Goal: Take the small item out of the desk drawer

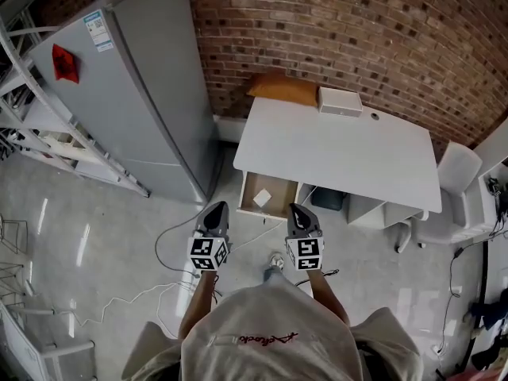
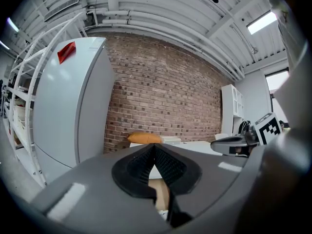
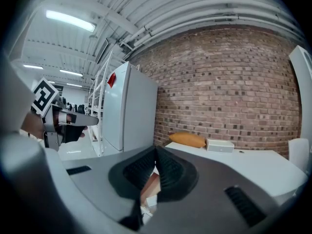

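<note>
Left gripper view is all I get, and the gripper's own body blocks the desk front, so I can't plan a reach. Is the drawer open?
Observer: Yes. In the head view the drawer stands pulled out under the desk, at the picture's left end of it.
Operator: Anything inside it?
Observer: One small white item lies on the drawer's floor.
Operator: How does the right gripper stand?
Observer: In its own view the right gripper has its jaws together, with nothing between them.

Left of desk (image 1: 341, 149) a fridge (image 1: 135, 94), small item (image 1: 262, 198) in drawer (image 1: 281, 194) beneath
</note>
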Available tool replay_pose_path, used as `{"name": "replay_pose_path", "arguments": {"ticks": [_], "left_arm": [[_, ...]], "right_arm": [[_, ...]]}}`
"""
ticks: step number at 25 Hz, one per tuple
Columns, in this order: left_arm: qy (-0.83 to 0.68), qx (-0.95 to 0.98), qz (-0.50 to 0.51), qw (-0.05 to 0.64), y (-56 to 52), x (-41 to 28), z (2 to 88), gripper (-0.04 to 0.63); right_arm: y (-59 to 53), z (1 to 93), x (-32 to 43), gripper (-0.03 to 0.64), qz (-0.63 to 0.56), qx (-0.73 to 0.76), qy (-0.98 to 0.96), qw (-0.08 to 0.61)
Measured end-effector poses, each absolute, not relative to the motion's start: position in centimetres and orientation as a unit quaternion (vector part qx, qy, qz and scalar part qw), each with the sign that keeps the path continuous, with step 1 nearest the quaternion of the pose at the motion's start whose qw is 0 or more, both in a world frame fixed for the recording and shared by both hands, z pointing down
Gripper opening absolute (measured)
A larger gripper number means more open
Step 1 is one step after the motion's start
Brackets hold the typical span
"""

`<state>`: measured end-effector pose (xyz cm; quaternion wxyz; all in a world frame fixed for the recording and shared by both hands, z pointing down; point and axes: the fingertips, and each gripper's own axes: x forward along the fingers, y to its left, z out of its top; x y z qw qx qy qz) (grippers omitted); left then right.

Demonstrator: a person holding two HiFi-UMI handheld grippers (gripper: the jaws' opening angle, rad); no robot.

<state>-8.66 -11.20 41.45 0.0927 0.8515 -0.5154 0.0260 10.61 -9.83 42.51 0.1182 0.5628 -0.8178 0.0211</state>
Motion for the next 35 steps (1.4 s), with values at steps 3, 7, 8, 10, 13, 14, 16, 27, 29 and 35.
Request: {"name": "replay_pose_path", "arguments": {"ticks": [3,7,8,10,13,14,16,27,29,35], "left_arm": [[-0.518,0.850,0.024,0.093,-13.5,-7.2,41.1,0.009],[-0.515,0.851,0.025,0.101,-16.1,-4.7,41.3,0.009],[-0.514,0.852,0.025,0.101,-16.9,-4.0,41.3,0.009],[-0.513,0.853,0.026,0.099,-18.5,-2.8,41.2,0.009],[-0.513,0.853,0.026,0.095,-20.8,-1.0,40.9,0.009],[-0.514,0.852,0.026,0.094,-21.5,-0.6,40.8,0.009],[-0.518,0.850,0.027,0.094,-22.8,0.1,40.8,0.009],[-0.538,0.835,0.049,0.107,-24.9,1.6,42.1,0.009],[-0.539,0.833,0.055,0.111,-24.8,1.4,42.5,0.009],[-0.537,0.833,0.069,0.110,-25.0,1.2,42.9,0.009]], "right_arm": [[-12.2,42.1,11.8,0.012,0.020,0.558,-0.821,0.117],[-15.1,42.1,13.6,0.011,0.023,0.553,-0.825,0.118],[-15.9,42.0,14.0,0.012,0.022,0.551,-0.826,0.116],[-17.4,42.0,14.8,0.012,0.018,0.548,-0.829,0.114],[-19.5,41.9,16.1,0.012,0.014,0.540,-0.834,0.114],[-20.2,41.9,16.5,0.012,0.012,0.537,-0.836,0.115],[-21.5,41.9,17.2,0.012,0.013,0.532,-0.839,0.117],[-25.1,43.9,18.8,0.012,0.033,0.507,-0.852,0.124],[-25.2,44.3,18.7,0.012,0.037,0.505,-0.853,0.125],[-25.2,44.6,18.8,0.011,0.041,0.509,-0.851,0.119]]}}
